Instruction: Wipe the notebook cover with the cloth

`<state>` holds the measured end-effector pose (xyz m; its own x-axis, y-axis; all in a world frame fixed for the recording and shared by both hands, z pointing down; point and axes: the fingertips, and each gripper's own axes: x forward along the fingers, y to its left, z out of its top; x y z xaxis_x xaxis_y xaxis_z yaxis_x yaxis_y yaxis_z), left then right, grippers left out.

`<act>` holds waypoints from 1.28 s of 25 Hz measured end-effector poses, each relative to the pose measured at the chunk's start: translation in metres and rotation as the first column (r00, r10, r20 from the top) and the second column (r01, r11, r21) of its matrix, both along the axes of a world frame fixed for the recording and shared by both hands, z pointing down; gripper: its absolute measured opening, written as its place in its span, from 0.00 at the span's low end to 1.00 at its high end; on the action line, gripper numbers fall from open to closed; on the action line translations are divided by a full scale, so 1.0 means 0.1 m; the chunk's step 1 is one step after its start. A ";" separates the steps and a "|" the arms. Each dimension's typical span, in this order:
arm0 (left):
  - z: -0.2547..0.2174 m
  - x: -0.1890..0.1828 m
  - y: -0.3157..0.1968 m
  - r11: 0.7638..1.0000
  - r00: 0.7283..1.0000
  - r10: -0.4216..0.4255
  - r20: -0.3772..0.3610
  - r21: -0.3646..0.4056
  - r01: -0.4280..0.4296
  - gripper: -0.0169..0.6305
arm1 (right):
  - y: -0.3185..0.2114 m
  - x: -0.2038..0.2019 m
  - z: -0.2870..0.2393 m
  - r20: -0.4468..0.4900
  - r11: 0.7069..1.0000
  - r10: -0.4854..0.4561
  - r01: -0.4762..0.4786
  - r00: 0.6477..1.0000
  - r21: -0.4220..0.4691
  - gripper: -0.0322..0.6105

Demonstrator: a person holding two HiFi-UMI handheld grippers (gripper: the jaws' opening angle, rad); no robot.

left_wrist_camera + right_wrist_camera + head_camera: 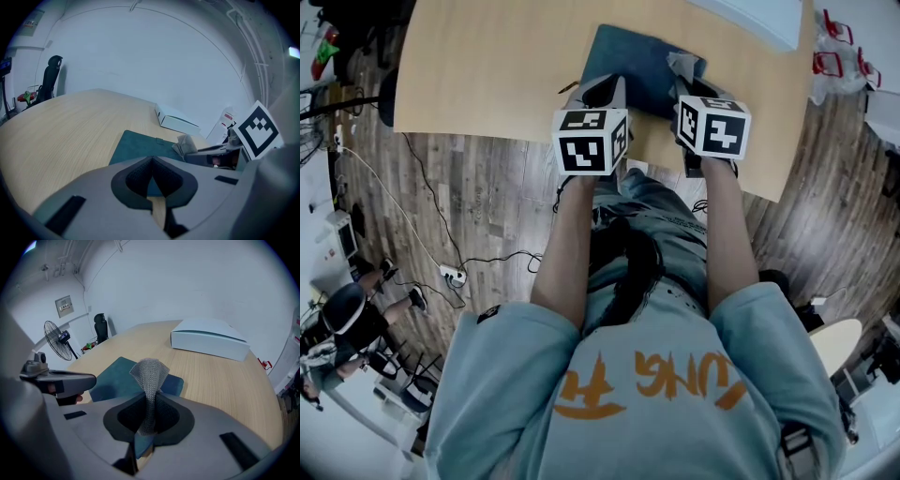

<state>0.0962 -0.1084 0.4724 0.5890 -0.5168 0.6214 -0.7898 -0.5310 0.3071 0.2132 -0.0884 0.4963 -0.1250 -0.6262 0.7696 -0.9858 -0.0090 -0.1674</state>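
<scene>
Right tool (149, 414) clamped on cloth (150, 373), left tool (152, 164) shut and empty, both at the notebook (637, 61).

Notebook: closed, flat on the wooden table (487, 66) close to its near edge, slightly skewed to it. Cover is dark teal, matte, plain, with a small tab at the far edge. Cloth: grey, open-knit, pinched between the right tool's pads, loose end standing up and flaring over the notebook's right side. Left tool's jaws are together with nothing between them, tip at the notebook's near-left corner; contact with the cover can't be confirmed. White box (211, 341) sits further back on the table to the right, well apart from the notebook.
</scene>
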 end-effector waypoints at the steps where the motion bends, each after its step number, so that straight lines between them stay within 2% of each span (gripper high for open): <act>1: 0.00 0.02 0.01 1.000 1.000 0.006 -0.001 0.001 -0.006 0.05 | 0.01 0.02 -0.01 -0.003 1.000 0.007 -0.007 1.000 -0.001 0.10; 14: 0.01 0.22 0.05 0.997 0.997 0.072 -0.008 -0.004 -0.072 0.05 | 0.15 0.26 0.00 -0.005 0.996 0.093 -0.093 0.996 -0.010 0.10; 22: -0.01 0.15 0.01 0.999 0.998 0.053 -0.020 0.002 -0.053 0.05 | 0.13 0.42 -0.07 -0.080 0.988 0.154 -0.154 0.985 0.009 0.10; 32: -0.07 -0.37 -0.32 0.999 0.999 -0.034 -0.030 0.005 0.034 0.05 | -0.32 -0.14 -0.15 -0.060 0.997 0.066 -0.064 0.996 0.033 0.10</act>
<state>0.0595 -0.1405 0.4653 0.5891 -0.5403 0.6009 -0.7980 -0.5060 0.3274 0.1992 -0.1200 0.4812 -0.0360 -0.6552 0.7546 -0.9917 -0.0696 -0.1078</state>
